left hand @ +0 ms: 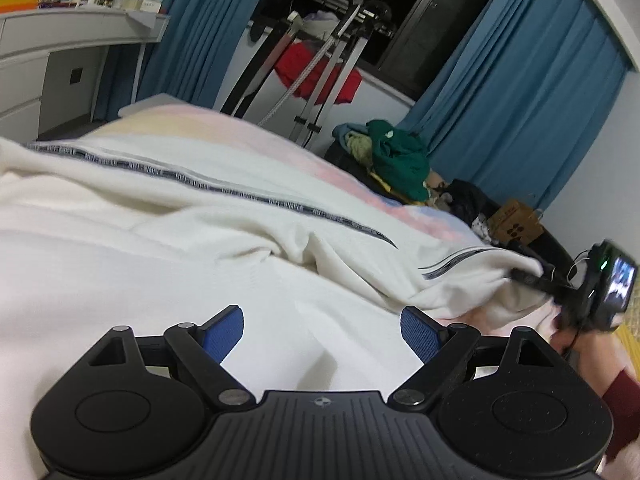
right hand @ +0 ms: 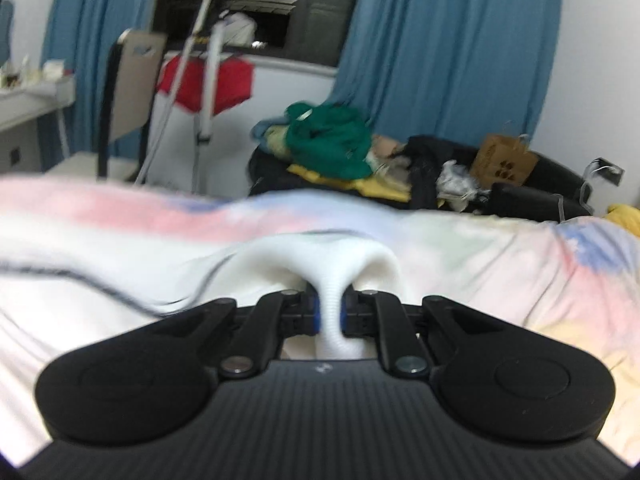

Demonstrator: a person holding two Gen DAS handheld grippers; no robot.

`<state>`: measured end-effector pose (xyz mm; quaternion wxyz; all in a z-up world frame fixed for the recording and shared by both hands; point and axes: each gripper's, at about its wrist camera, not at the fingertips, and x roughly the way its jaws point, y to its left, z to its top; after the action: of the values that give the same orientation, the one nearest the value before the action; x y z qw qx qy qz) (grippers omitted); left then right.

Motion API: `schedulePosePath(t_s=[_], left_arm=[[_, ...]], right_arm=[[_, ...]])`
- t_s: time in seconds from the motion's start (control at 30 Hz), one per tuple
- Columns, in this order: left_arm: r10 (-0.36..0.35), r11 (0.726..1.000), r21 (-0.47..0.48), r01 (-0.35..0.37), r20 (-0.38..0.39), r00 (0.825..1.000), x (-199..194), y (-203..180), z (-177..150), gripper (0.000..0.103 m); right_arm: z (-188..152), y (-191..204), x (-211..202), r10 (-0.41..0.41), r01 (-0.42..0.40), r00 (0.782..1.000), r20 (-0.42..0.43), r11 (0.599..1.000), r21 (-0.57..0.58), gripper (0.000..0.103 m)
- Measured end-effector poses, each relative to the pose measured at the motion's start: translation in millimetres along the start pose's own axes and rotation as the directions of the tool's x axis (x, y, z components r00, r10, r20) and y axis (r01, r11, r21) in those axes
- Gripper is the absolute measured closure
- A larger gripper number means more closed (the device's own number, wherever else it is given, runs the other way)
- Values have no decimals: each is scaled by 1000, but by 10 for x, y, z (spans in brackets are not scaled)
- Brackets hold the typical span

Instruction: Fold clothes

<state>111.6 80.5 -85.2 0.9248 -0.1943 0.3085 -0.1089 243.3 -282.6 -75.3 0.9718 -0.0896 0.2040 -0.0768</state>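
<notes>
Fold clothes, wrist views. A white knitted garment with a dark patterned stripe (left hand: 224, 184) lies spread and rumpled across a bed with a pastel pink, blue and yellow cover (right hand: 520, 248). The right gripper (right hand: 329, 314) is closed on a ribbed white edge of the garment, which bunches between its blue pads and rises in a hump just beyond them; in the left wrist view this gripper (left hand: 532, 276) appears at the garment's far right end, lifting the cloth slightly off the bed. The left gripper (left hand: 322, 330) stands wide, its blue pads well apart, empty, hovering just above a flat white stretch of the garment. Judged step: one end is held for a fold or for pulling the cloth straight; which of the two cannot be told. The next move would call for the left gripper to close on a matching edge or pin the cloth, keeping the fabric taut and unwrinkled. A pile of green and yellow clothes (right hand: 328, 140) lies beyond the bed.
</notes>
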Motion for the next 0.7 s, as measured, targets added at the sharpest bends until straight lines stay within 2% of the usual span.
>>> schedulePosePath(t_s=[0.13, 0.2, 0.3, 0.37, 0.5, 0.63, 0.7], left_arm=[[15, 1000, 14, -15, 0, 1000, 32, -45, -57, 16], [20, 1000, 17, -20, 11, 1000, 28, -51, -68, 16], [27, 999, -18, -26, 10, 1000, 43, -7, -47, 16], [22, 999, -44, -21, 13, 1000, 49, 35, -27, 16], [30, 995, -96, -27, 29, 999, 19, 131, -5, 16], [45, 992, -118, -42, 24, 999, 20, 177, -4, 16], [47, 993, -109, -45, 20, 999, 25, 163, -11, 16]], right_arm=[[-293, 229, -82, -6, 6, 1000, 2, 992, -128, 90], [-375, 387, -165, 30, -22, 999, 42, 986, -165, 89], [-404, 617, -336, 160, -132, 982, 96, 960, -246, 89], [-417, 800, -433, 252, -207, 962, 105, 923, -323, 89], [-450, 1068, -525, 366, -323, 929, 47, 869, -375, 85], [-297, 816, -627, 432, -420, 902, 25, 888, -187, 75], [-217, 681, -679, 465, -461, 885, 20, 883, -85, 60]])
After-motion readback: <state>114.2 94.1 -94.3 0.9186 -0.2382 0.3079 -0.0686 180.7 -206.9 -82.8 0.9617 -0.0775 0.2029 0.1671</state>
